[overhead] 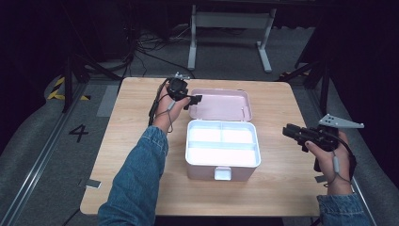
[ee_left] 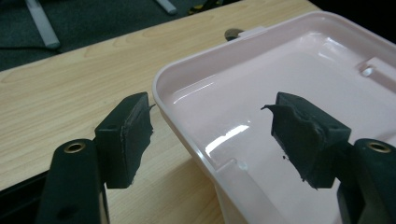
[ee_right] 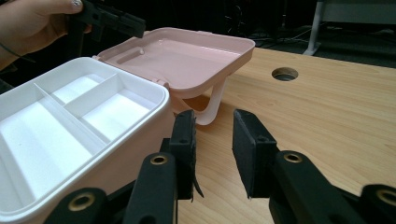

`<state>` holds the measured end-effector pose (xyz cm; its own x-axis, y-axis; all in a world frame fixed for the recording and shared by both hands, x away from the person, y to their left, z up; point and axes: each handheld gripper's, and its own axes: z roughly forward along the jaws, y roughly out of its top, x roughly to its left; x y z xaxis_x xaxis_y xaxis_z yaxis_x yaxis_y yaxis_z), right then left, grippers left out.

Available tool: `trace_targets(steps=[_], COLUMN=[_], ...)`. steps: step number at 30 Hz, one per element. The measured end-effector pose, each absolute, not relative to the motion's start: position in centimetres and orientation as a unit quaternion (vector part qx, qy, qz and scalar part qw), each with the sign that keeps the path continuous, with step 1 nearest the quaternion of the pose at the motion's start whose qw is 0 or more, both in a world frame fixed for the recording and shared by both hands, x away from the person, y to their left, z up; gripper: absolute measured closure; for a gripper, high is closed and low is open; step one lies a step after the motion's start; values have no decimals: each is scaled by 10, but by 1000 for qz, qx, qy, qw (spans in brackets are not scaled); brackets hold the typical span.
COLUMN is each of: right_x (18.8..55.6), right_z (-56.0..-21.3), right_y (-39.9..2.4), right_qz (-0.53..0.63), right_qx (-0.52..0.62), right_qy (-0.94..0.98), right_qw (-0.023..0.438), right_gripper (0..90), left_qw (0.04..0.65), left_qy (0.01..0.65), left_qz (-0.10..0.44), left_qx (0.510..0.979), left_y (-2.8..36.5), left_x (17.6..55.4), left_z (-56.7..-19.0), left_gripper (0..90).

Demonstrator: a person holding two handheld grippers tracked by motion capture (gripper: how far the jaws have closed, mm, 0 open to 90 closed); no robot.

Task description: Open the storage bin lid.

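A pink box [overhead: 202,172] stands open mid-table, with a white divided tray [overhead: 188,141] in it that holds nothing. Its pink lid [overhead: 221,104] lies flung back behind it. My left gripper [overhead: 194,101] is at the lid's left rear corner. In the left gripper view my left gripper [ee_left: 212,126] is open, its jaws straddling the rim of the lid [ee_left: 289,60] with the pads clear of it. My right gripper [overhead: 288,131] hovers right of the box. In the right gripper view it [ee_right: 214,140] is open on nothing, beside the tray's rim [ee_right: 140,86].
The wooden table has a round cable hole [ee_right: 285,73] near its far edge. A white handle [ee_right: 215,105] props the lid [ee_right: 182,56] above the table. A white latch [overhead: 222,173] sits on the box front. A white desk frame [overhead: 230,21] stands on the floor beyond.
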<state>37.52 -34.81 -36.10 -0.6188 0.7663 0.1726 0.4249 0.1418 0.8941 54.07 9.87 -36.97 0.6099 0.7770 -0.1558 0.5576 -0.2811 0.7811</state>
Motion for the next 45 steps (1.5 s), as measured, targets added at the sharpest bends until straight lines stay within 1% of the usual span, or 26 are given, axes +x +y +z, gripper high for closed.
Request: trace_targets(steps=[5, 11, 17, 22, 25, 35, 41, 45], right_x=[386, 400, 410, 414, 413, 410, 408, 408], right_z=[-358, -356, -355, -357, -357, -359, -361, -362], right_y=[-342, -335, -328, -325, -325, -333, -336, -338], right_qz=[519, 523, 524, 520, 516, 511, 505, 506], right_qx=[400, 394, 389, 387, 388, 397, 403, 406], right_qy=[738, 740, 743, 748, 751, 751, 752, 750], right_qw=[159, 155, 147, 143, 137, 133, 130, 128], right_gripper=[675, 650, 643, 621, 607, 606, 599, 598], left_qw=[447, 456, 468, 462, 452, 460, 448, 457], left_qy=[405, 377, 365, 355, 353, 373, 375, 376], left_qz=[141, 162, 169, 186, 189, 195, 191, 192], left_qx=[785, 790, 787, 791, 797, 782, 788, 783], left_y=[108, 120, 137, 154, 164, 206, 215, 219], left_x=[520, 492, 463, 438, 427, 396, 379, 370], left_z=[-351, -328, -314, -306, -307, -318, -328, -335], left_gripper=[289, 284, 276, 267, 265, 263, 262, 270])
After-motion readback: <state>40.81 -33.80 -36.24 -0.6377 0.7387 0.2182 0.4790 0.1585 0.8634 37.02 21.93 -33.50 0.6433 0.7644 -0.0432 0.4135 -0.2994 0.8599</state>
